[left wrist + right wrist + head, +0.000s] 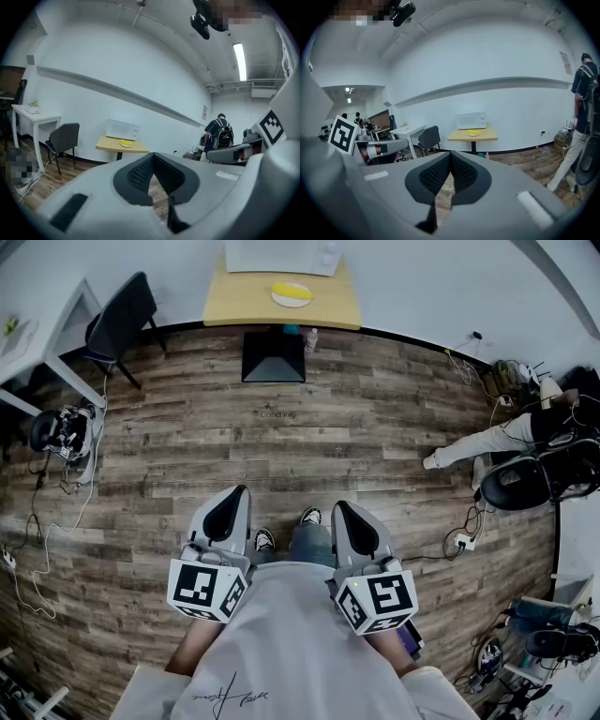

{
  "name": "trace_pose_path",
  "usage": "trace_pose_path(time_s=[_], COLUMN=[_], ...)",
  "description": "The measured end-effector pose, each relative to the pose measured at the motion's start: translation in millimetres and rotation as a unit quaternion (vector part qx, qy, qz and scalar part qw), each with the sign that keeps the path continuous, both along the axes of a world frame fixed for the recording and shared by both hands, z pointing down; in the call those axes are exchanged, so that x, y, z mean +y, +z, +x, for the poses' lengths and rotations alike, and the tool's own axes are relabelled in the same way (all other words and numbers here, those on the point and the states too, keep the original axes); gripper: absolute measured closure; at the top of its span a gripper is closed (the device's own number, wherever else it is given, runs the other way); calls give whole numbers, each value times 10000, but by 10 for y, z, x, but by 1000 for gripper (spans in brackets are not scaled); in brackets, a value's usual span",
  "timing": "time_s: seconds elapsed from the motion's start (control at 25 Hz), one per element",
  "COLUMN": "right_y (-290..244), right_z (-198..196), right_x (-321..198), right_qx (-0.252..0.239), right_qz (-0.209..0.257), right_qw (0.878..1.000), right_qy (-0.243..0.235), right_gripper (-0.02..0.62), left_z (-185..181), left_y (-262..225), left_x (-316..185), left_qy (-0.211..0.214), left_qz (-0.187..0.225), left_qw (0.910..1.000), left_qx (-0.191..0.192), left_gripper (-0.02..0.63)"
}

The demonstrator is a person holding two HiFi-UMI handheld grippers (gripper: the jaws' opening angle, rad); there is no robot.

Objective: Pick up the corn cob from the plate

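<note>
The corn cob [292, 290] is a yellow shape on a white plate [292, 299], on a small wooden table [244, 306] against the far wall. It also shows far off, as the yellow corn cob [125, 143] in the left gripper view and the corn cob [474, 133] in the right gripper view. My left gripper [236, 495] and right gripper [340, 509] are held side by side close to my body, well short of the table. Both are shut with nothing in them; the left gripper [152, 157] and right gripper [450, 154] show their pads meeting at the tips.
A white microwave [281, 254] stands behind the plate. A black chair [122, 315] and white desk [37, 343] are at left. A seated person's leg [473, 444], chairs and cables lie at right. Wooden floor [281, 446] stretches between me and the table.
</note>
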State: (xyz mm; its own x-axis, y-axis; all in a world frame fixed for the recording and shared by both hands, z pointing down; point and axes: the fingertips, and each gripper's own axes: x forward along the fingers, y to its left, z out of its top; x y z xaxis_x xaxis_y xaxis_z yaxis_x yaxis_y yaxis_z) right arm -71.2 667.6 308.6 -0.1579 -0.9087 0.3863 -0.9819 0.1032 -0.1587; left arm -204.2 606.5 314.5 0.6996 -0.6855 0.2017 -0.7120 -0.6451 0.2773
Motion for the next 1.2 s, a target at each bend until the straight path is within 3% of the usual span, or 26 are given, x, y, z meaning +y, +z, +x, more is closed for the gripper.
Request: trace_pose_path(time_s=[0.24, 0.48, 0.64, 1.0, 1.2], right_y=[-39, -46, -58, 40, 15], right_z=[305, 339, 327, 79, 148], right_x=[-43, -71, -69, -268, -707], right_qx=[46, 71, -328, -433, -167], right_qz=[22, 87, 174, 132, 302], right_qw=[9999, 9999, 9992, 9951, 9944], right_qy=[99, 97, 130, -879, -1000], right_gripper=[601, 601, 590, 586, 586], left_z=[25, -32, -84, 74, 184], left_y=[5, -9, 2, 213, 144], left_x=[-42, -22, -22, -202, -552], left_qy=[-134, -168, -173, 86, 26], left_qz=[-59, -54, -56, -277, -213], left_qw=[9998, 9997, 9995, 9987, 9987], left_qx=[-159, -193, -247, -414, -459], left_gripper=[614, 614, 614, 614, 614])
